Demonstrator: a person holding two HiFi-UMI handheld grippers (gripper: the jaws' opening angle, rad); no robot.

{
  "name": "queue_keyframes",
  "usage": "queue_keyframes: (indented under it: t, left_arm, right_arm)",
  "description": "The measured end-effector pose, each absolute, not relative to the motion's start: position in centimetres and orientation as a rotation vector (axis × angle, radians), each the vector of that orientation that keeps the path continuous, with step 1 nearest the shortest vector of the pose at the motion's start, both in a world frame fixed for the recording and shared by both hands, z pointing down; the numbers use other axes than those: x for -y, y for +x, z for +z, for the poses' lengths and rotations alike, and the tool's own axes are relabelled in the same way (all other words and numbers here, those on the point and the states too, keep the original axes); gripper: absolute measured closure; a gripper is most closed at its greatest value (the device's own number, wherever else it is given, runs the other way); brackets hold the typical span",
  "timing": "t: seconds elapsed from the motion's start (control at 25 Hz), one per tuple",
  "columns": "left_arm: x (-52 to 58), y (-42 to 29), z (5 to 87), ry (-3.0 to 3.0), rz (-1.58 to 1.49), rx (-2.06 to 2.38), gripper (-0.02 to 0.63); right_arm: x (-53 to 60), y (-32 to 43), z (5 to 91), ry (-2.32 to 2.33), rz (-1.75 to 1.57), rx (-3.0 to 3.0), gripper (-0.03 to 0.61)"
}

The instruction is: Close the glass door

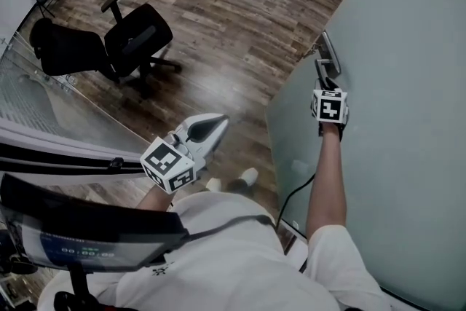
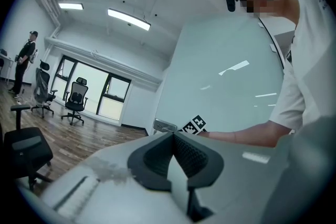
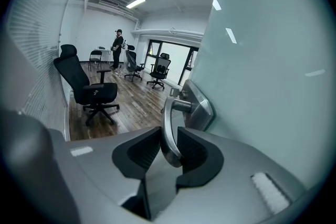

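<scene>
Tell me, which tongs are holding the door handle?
The right tongs, up against the glass door: the silver door handle is clamped between their pads. The left tongs are pressed together with nothing in them, away from the door.

No word or number could be read: the left gripper (image 1: 217, 126) and right gripper (image 1: 325, 81) each bore only black-and-white square markers on the left cube (image 1: 169, 166) and right cube (image 1: 329, 106), and pale digits on a dark screen (image 1: 80, 253) were too blurred.
</scene>
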State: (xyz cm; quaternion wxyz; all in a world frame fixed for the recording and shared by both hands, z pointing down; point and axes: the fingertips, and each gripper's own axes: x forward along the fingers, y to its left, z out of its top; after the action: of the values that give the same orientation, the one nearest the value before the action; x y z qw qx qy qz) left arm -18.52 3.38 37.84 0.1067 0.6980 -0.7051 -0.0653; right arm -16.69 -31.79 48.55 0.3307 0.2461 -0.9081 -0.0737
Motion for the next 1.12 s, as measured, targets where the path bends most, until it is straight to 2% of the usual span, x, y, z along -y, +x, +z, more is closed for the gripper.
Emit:
queue_keyframes:
  t: [0.72, 1.12]
  left_arm:
    - [-11.5, -15.8, 38.2, 2.031, -0.213, 2.125, 0.609]
    - [-13.4, -10.6, 37.4, 1.913, -0.216, 2.219, 0.609]
  right_arm:
    - [18.2, -19.7, 48.7, 0.432, -0.255, 2.444, 0.471]
    - [12.6, -19.4, 47.6, 0.32, -0.253, 2.512, 0.472]
